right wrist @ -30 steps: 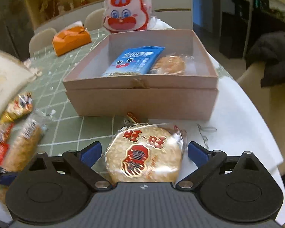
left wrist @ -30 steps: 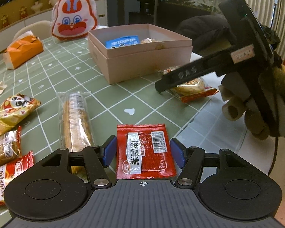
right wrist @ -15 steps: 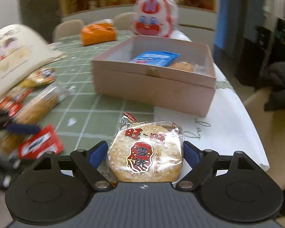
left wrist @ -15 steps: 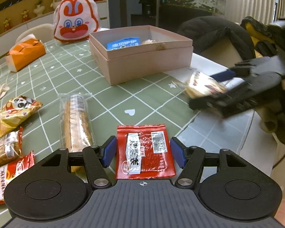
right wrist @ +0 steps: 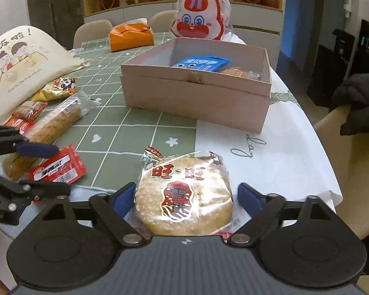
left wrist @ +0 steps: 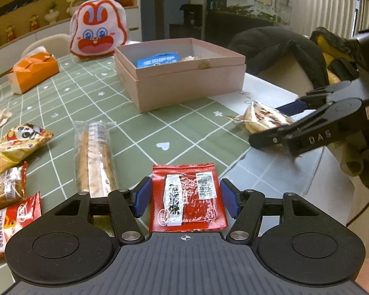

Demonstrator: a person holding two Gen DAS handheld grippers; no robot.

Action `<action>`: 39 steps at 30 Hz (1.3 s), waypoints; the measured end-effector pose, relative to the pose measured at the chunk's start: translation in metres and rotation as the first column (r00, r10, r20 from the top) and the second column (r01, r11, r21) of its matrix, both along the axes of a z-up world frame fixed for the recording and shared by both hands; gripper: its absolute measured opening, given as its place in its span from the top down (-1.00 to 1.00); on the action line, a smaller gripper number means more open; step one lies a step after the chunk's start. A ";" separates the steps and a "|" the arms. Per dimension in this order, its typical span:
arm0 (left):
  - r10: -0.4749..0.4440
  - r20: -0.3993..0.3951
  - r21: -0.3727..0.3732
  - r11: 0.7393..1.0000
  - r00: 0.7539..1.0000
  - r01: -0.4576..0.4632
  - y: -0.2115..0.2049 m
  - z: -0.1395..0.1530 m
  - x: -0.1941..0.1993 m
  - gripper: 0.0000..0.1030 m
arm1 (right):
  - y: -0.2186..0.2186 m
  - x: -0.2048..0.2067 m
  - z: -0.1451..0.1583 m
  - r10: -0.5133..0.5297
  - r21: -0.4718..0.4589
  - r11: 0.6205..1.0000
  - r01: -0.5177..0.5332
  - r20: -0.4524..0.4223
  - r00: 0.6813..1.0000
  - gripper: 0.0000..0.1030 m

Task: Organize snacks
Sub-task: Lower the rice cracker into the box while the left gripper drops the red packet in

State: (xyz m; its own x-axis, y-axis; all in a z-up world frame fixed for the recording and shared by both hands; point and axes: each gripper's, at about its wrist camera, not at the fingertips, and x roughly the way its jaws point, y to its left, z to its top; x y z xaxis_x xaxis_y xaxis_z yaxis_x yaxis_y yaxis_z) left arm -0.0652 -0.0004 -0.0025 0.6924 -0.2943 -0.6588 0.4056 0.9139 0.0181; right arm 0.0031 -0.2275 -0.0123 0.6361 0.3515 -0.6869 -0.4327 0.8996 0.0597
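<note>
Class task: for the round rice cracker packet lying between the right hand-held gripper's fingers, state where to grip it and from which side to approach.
Grip the rice cracker packet across its round middle, one pad on each curved edge, coming from the near table edge. It lies flat; its crimped seal points towards the pink box. The right hand-held gripper already straddles it, jaws closing.

The right gripper point(right wrist: 184, 198) straddles a round rice cracker pack point(right wrist: 184, 194) on the table point(right wrist: 278, 152), its jaws closing, the left pad about touching the wrapper and the right pad clear. Beyond stands a pink box point(right wrist: 196, 98) holding a blue packet point(right wrist: 201, 64). At left, the left gripper point(right wrist: 40, 169) flanks a red sachet point(right wrist: 57, 167).
</note>
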 end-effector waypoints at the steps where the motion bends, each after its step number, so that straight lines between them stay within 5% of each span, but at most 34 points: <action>1: -0.010 0.022 -0.006 1.000 1.000 0.010 -0.001 0.004 -0.003 -0.05 | -0.001 -0.001 0.002 0.009 0.006 1.000 -0.009 -0.004 1.000 -0.53; 2: -0.020 0.038 -0.014 1.000 0.999 0.021 -0.002 0.009 -0.004 0.23 | -0.003 -0.002 0.005 0.017 0.014 1.000 -0.017 -0.004 1.000 -0.52; 6: -0.043 0.100 -0.058 0.997 0.994 0.049 -0.006 0.048 0.009 0.22 | -0.016 -0.003 0.032 0.023 0.062 0.998 -0.025 0.029 0.999 -0.52; 12: 0.002 0.277 -0.147 0.988 0.961 0.041 -0.012 0.114 0.057 0.22 | -0.036 0.030 0.125 -0.043 0.170 0.985 0.008 0.203 0.978 -0.52; 17: 0.045 0.249 -0.244 0.970 0.967 0.018 -0.021 0.124 0.137 0.16 | -0.025 0.080 0.167 -0.115 0.152 0.986 0.072 0.297 0.948 -0.52; 20: 0.053 0.066 -0.333 0.942 0.996 -0.028 -0.024 0.096 0.197 0.12 | -0.014 0.118 0.169 -0.158 0.117 0.985 0.129 0.287 0.945 -0.52; 23: 0.032 -0.111 -0.362 0.929 0.993 -0.070 -0.026 0.062 0.236 0.00 | -0.003 0.157 0.162 -0.181 0.116 0.981 0.158 0.227 0.957 -0.52; 27: 0.071 -0.101 -0.356 0.929 0.992 -0.103 -0.016 0.053 0.236 -0.02 | 0.006 0.194 0.145 -0.200 0.133 0.974 0.182 0.138 0.970 -0.54; 31: 0.095 -0.006 -0.395 0.914 0.995 -0.090 0.005 0.069 0.217 -0.02 | 0.015 0.216 0.122 -0.158 0.162 0.975 0.151 0.029 0.987 -0.61; 34: 0.128 0.084 -0.424 0.902 0.988 -0.081 0.014 0.077 0.206 -0.02 | 0.020 0.219 0.117 -0.188 0.157 0.971 0.182 0.023 0.982 -0.61; 35: 0.119 0.056 -0.422 0.902 0.991 -0.084 0.013 0.078 0.208 -0.02 | 0.020 0.217 0.119 -0.200 0.154 0.969 0.193 0.028 0.979 -0.61; 39: 0.107 -0.004 -0.544 0.834 0.994 -0.092 0.025 0.081 0.208 -0.01 | 0.011 0.200 0.131 -0.238 0.163 0.959 0.230 0.031 0.971 -0.65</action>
